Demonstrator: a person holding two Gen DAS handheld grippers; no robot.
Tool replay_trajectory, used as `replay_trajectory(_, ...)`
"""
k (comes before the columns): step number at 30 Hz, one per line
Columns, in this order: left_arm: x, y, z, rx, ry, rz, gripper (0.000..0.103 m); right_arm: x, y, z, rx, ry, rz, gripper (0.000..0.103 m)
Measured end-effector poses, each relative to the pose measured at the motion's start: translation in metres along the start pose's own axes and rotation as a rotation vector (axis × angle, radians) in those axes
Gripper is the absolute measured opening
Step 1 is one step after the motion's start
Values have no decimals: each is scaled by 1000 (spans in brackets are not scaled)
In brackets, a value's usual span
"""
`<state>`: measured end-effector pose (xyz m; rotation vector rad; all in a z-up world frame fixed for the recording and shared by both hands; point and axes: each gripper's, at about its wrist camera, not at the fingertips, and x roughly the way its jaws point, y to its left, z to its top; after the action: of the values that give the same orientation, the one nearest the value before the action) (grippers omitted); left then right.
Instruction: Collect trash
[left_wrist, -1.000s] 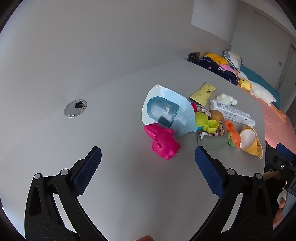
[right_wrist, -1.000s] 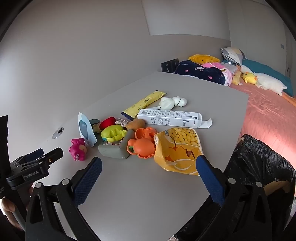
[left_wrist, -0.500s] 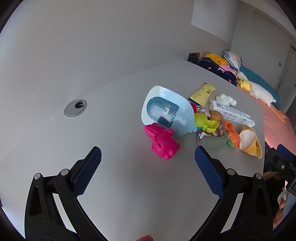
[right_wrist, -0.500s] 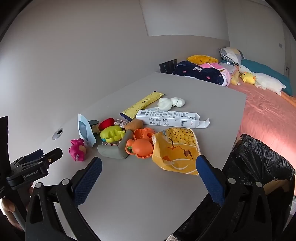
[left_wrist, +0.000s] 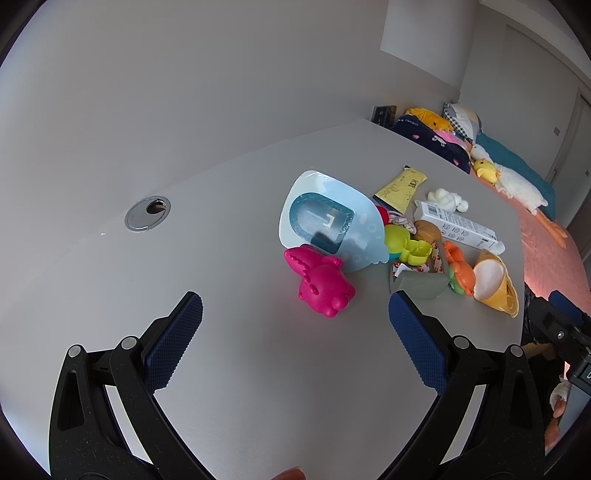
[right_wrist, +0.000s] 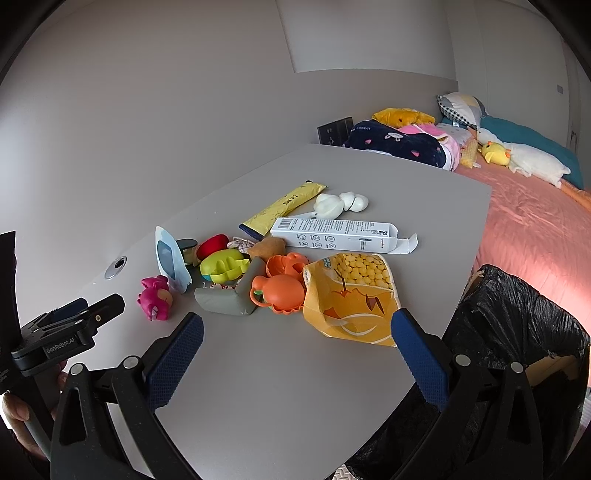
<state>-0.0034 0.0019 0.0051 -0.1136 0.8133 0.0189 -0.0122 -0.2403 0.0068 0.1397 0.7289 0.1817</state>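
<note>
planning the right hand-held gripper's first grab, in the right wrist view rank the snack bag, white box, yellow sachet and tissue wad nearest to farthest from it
From the right hand-held gripper:
1. Snack bag, just ahead, toward its right finger.
2. White box, behind the bag, lying crosswise.
3. Yellow sachet and tissue wad, farthest back; too close to call between them. The sachet lies left of the wad.

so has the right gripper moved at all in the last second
Yes, slightly. In the right wrist view the yellow snack bag now sits a bit lower and nearer the right gripper, so it has eased forward toward the bag, fingers open.
</note>
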Motion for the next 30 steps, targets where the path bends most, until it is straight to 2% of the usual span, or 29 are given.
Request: replay_trajectory(30,-4,1,2,-5,-13,-28,97,0,1,0,-1,1,-4,101)
